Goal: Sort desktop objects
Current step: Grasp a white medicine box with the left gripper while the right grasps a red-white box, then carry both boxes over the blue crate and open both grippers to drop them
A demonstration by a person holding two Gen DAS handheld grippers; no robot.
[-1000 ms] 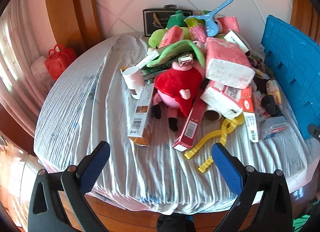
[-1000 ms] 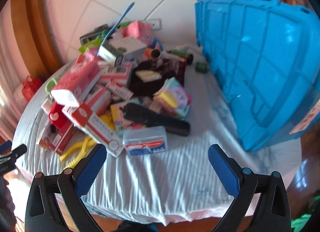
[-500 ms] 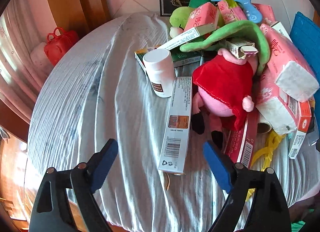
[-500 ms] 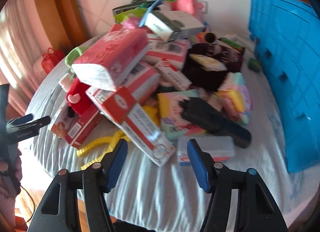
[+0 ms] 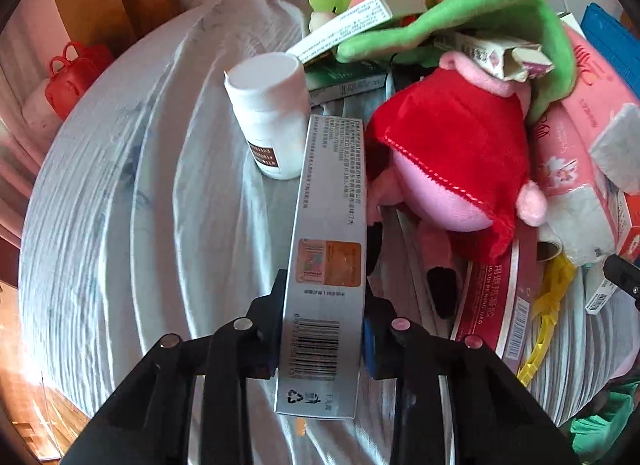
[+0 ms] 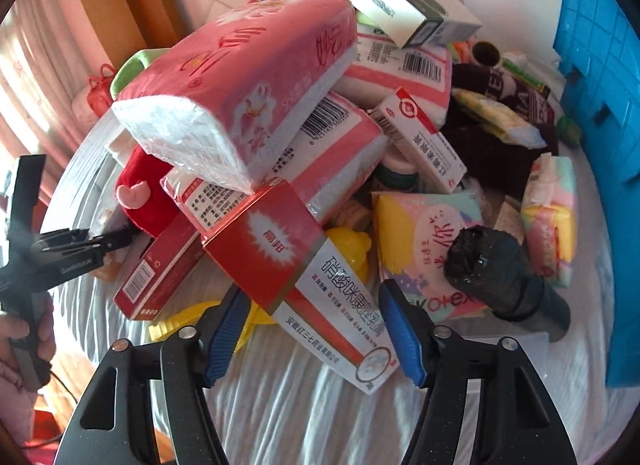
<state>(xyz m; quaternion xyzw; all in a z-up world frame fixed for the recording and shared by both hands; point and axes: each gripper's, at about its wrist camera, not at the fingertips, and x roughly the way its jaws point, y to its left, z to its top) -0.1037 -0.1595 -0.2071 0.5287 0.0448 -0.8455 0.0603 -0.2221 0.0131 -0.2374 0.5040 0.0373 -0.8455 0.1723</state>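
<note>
A long grey carton (image 5: 332,225) with a barcode lies on the white cloth (image 5: 120,225). My left gripper (image 5: 322,329) is closing on its near end, and both pads press its sides. A white bottle (image 5: 268,113) and a pink plush in a red dress (image 5: 452,153) flank the carton. In the right wrist view a red-and-white medicine box (image 6: 304,277) slants out of the pile. My right gripper (image 6: 310,329) straddles its lower end with its jaws half apart, and I see no firm pinch. The left gripper (image 6: 80,245) and the hand (image 6: 24,341) holding it show at the left edge.
The pile holds pink tissue packs (image 6: 240,85), several cartons, a black cylinder (image 6: 504,277), a pastel packet (image 6: 428,225) and a yellow clip (image 5: 544,317). A blue crate (image 6: 600,105) stands at the right. A red bag (image 5: 76,73) hangs beyond the table's left edge.
Both grippers dropped toward the pile and narrowed. The left one closed onto the grey carton's near end. The right one came round the red-and-white box.
</note>
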